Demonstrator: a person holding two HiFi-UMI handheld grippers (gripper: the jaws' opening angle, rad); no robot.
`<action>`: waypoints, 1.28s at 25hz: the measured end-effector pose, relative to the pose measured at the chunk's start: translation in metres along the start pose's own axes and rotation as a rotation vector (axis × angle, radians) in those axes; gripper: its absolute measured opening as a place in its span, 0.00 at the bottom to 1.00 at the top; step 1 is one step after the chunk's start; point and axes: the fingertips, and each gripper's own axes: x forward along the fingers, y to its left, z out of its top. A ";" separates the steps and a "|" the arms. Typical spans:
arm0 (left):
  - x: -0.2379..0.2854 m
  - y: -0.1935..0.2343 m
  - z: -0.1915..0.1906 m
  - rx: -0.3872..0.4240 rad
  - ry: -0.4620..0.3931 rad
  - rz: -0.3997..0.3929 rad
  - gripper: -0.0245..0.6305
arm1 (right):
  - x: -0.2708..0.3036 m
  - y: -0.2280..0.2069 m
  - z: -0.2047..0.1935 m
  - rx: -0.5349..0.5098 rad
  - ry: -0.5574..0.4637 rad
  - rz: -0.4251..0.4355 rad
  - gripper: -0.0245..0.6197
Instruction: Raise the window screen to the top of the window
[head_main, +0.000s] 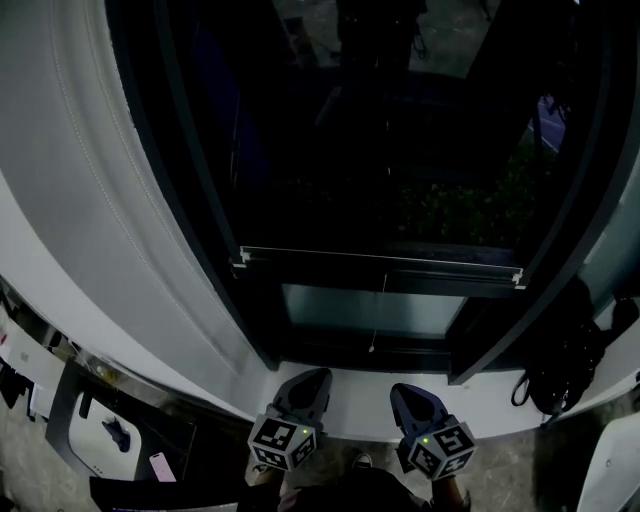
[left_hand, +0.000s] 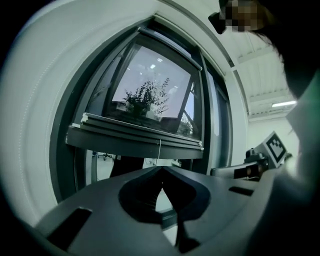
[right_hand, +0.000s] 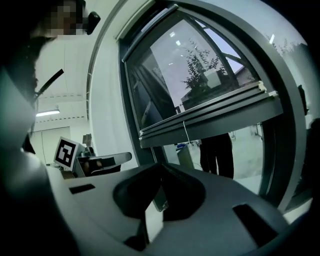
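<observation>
The window screen's bottom bar (head_main: 380, 268) runs level across the dark window, low in the opening, with glass showing beneath it. A thin pull cord (head_main: 376, 312) hangs from the bar's middle. My left gripper (head_main: 308, 380) and right gripper (head_main: 408, 392) sit side by side over the white sill (head_main: 350, 395), below the bar and apart from it. Both are shut with nothing between their jaws. In the left gripper view the left gripper (left_hand: 161, 170) points up at the bar (left_hand: 140, 137). In the right gripper view the right gripper (right_hand: 161, 165) points up at the bar (right_hand: 210, 117).
Dark window frame posts (head_main: 215, 250) stand on both sides of the screen. A black bag (head_main: 565, 365) rests at the right end of the sill. A low stand with small items (head_main: 110, 430) is at the lower left. A plant (left_hand: 145, 97) shows beyond the glass.
</observation>
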 end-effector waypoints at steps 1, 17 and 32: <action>0.008 0.004 0.003 0.009 -0.004 0.016 0.04 | 0.005 -0.006 0.003 -0.015 0.006 0.022 0.05; 0.089 0.087 0.083 0.612 0.119 0.071 0.05 | 0.082 -0.046 0.094 -0.518 0.064 0.227 0.06; 0.137 0.120 0.083 1.202 0.496 -0.124 0.12 | 0.139 -0.079 0.127 -0.977 0.316 0.057 0.14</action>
